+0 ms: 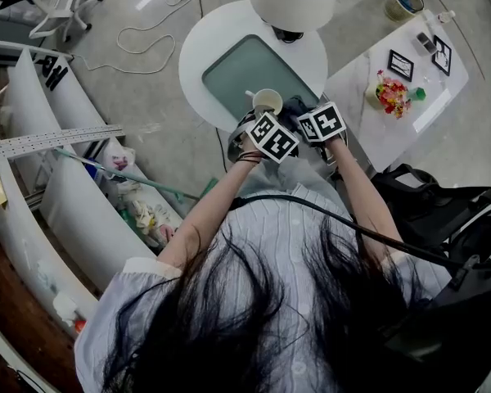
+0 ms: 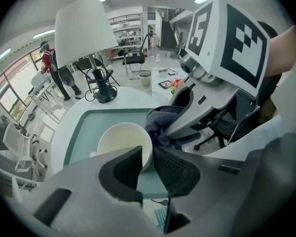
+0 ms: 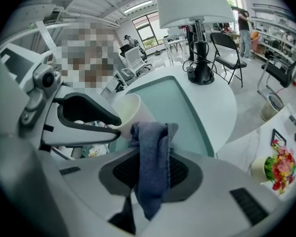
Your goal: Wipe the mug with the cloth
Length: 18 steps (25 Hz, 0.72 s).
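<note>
A cream mug [image 1: 267, 101] is held over the near edge of the round white table [image 1: 204, 51]. In the left gripper view the left gripper [image 2: 147, 155] is shut on the near rim of the mug [image 2: 122, 142], one jaw inside and one outside. The right gripper [image 3: 151, 157] is shut on a dark blue cloth [image 3: 153, 154], whose top end touches the side of the mug [image 3: 130, 110]. In the left gripper view the cloth [image 2: 160, 124] is bunched against the mug's right side. In the head view both grippers, left [image 1: 260, 121] and right [image 1: 307, 115], sit close together.
A lamp with a white shade [image 1: 295, 0] stands at the table's far side. A white side table [image 1: 393, 129] at the right carries flowers [image 1: 391, 94] and framed cards. A black chair [image 1: 442, 207] is at the near right, curved white shelves [image 1: 33, 187] at the left.
</note>
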### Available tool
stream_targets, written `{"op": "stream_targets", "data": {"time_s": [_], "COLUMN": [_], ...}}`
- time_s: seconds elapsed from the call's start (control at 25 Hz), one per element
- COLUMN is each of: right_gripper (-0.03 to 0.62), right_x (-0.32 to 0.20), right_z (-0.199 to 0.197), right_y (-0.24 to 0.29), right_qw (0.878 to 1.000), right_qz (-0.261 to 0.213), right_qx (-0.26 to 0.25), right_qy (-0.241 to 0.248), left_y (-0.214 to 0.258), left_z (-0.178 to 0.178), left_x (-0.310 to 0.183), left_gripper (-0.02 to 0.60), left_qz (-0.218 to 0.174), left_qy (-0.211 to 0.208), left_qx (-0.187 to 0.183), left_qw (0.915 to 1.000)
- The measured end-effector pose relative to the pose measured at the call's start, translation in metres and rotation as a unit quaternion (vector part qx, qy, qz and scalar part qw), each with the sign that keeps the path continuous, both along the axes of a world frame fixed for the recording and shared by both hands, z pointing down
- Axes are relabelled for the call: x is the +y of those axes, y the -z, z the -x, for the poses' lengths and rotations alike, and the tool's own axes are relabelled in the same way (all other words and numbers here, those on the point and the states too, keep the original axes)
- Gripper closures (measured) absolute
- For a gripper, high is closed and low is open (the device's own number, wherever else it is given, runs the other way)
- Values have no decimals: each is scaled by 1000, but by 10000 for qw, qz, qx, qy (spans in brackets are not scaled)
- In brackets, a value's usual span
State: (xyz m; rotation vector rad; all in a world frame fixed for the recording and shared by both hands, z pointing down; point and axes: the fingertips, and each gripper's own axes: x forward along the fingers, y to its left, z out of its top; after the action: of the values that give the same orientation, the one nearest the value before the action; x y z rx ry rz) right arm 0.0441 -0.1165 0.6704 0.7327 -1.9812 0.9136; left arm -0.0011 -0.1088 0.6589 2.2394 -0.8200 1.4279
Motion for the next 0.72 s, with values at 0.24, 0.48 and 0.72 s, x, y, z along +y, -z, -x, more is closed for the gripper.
{"op": "stream_targets", "data": {"time_s": [0.24, 0.48, 0.72], "right_gripper": [500, 500, 500], "right_x": [-1, -2, -1], "right_z": [0, 3, 2], "right_y": [-1, -1, -3], "right_qw": [10000, 9999, 9999], "right_qz": [32, 35, 44], "right_qx": [-37, -102, -104], "right_qy": [-38, -76, -20], "left_y": [-7, -11, -11], "left_z": [0, -2, -4], "left_x": [-3, -1, 4], "left_gripper": [514, 531, 534], "left_qz": [-217, -309, 0], "left_qy": [-205, -913, -1512], "left_qx": [-271, -454, -129], "left_qw": [9992, 9943, 9884]}}
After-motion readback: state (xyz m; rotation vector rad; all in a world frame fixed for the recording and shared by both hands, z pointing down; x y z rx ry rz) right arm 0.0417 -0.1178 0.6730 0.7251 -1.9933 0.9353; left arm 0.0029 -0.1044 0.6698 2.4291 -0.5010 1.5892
